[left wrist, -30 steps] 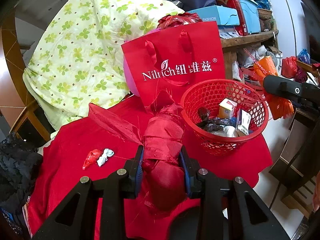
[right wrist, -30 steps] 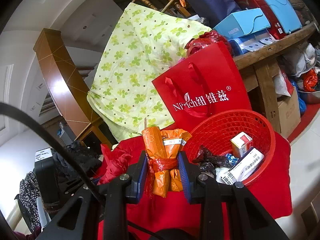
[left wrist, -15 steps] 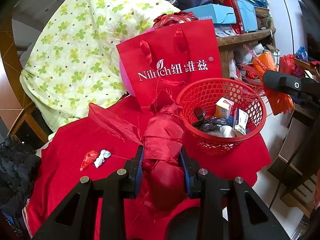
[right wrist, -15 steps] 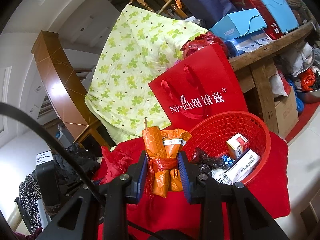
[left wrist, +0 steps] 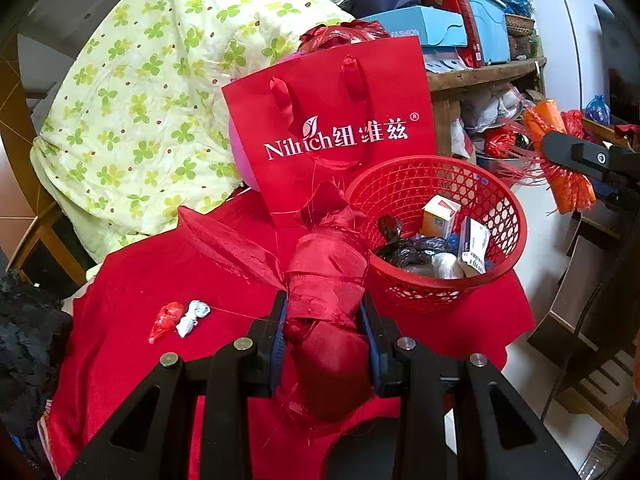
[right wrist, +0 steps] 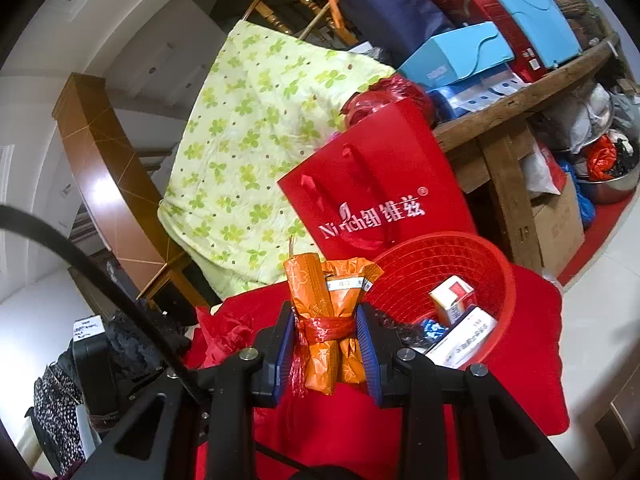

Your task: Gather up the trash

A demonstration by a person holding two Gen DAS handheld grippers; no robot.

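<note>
**A:** Which step is this?

**B:** I'd say carrying to the bin. The left tool [left wrist: 325,334] is pinching a wad of red satin cloth [left wrist: 326,300], and the right tool [right wrist: 325,340] is pinching an orange wrapper bundle [right wrist: 326,320] tied round the middle with a red plastic strip. Both hang just short of the red basket [left wrist: 508,256] on the cloth-covered desk [left wrist: 120,360].

**A:** What does the next move call for?

**B:** Probably bringing each load over the rim, then spreading the jaws. The cloth trails a loose, frayed flap and stray threads, so it may snag on the lattice wall or drape over the edge. The bundle is compact and should drop cleanly.

**A:** What about materials?

**B:** The basket is round, rigid openwork plastic, already holding small cardboard boxes [right wrist: 452,300] and a crumpled black bag [left wrist: 408,252]. Two little twisted scraps [left wrist: 180,318], one red and one white, lie on the desk well to the left, uncollected. A stiff red paper gift bag [left wrist: 340,140] stands upright behind the basket.
</note>
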